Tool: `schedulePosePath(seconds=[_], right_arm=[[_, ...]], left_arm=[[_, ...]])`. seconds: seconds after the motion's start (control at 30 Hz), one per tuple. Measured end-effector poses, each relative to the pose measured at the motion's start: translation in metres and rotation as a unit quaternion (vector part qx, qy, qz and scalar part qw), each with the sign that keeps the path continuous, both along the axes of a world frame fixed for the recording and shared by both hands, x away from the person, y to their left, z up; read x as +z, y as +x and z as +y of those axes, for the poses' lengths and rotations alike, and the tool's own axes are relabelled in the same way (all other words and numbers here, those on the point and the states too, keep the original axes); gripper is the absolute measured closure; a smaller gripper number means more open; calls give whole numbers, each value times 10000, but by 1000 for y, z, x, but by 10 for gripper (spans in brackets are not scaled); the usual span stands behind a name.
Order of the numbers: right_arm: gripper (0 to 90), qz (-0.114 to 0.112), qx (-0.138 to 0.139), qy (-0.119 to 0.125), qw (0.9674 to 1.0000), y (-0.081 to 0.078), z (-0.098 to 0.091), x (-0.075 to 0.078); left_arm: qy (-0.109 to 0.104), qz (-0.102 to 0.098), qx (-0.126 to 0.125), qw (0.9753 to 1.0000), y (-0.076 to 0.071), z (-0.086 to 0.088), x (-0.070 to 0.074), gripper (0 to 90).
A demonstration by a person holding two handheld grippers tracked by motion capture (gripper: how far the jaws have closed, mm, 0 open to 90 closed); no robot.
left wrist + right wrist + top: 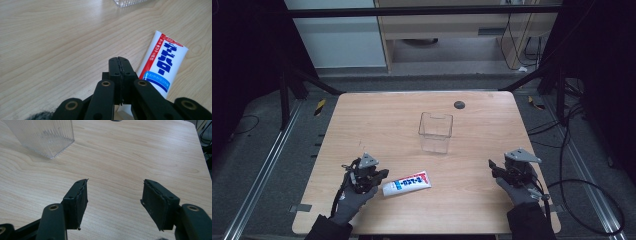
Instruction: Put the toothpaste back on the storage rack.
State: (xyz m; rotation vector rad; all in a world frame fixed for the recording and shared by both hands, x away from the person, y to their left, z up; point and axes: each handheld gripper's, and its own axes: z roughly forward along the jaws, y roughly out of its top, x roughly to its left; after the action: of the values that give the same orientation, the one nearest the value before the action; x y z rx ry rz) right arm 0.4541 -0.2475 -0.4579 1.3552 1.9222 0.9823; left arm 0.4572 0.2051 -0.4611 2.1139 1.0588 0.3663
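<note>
One tube (406,183), one clear bin (435,131)

clear ribbed container (435,132), wooden table (377,125), perhaps a grommet (459,104)

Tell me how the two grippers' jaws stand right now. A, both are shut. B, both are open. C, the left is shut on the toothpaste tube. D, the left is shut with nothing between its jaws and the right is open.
D: in the left gripper view the left gripper has its jaws pressed together, with the toothpaste tube lying beside them on the table, while the right gripper shows a wide gap over bare wood.
</note>
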Motion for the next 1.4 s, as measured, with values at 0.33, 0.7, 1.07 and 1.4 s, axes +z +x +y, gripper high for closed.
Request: schedulePosePath(seconds=[0.33,0.7,1.07,1.4], right_arm=[[366,7,-7,-10,10000,0,-1,0],[362,31,-10,-35,10000,0,-2,-1],[361,3,-37,-42,10000,0,-3,0],[360,13,-52,-34,10000,0,-4,0]], left_arm=[[117,210,-255,9994,-1,-5,-5,894],[98,287,-267,9992,-3,-4,-5,894],[101,317,-342,9989,-11,-5,-5,894],[154,336,-470,9982,-18,-7,-4,893]])
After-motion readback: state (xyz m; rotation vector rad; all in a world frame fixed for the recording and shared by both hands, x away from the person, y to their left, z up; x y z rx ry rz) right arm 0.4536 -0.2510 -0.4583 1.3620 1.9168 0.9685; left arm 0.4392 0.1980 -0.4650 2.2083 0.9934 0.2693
